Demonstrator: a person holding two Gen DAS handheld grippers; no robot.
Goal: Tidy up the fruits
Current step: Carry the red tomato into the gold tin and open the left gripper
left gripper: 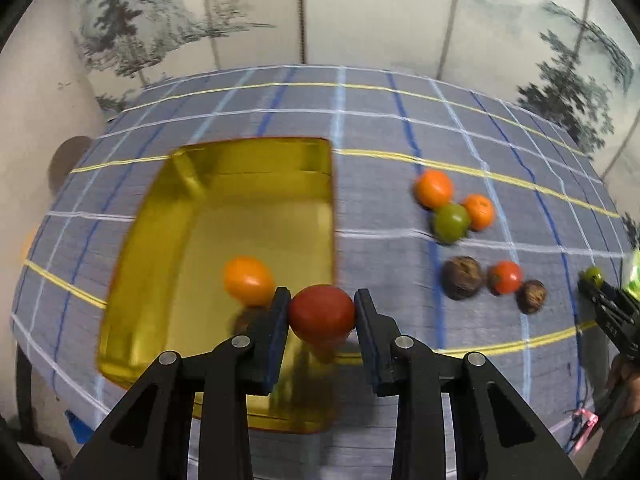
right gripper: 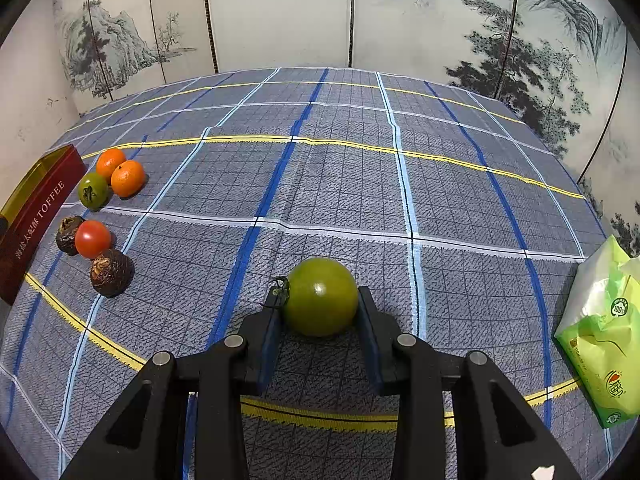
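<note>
Two grips loaded: my left gripper [left gripper: 322, 312] pinches red tomato [left gripper: 321, 314] above near edge of yellow box [left gripper: 256, 168]; right gripper [right gripper: 320, 312] pinches green tomato [right gripper: 322, 296] near tablecloth [right gripper: 340, 184]. I judge: clear rim, lower before release, avoid orange [left gripper: 249, 281].
</note>
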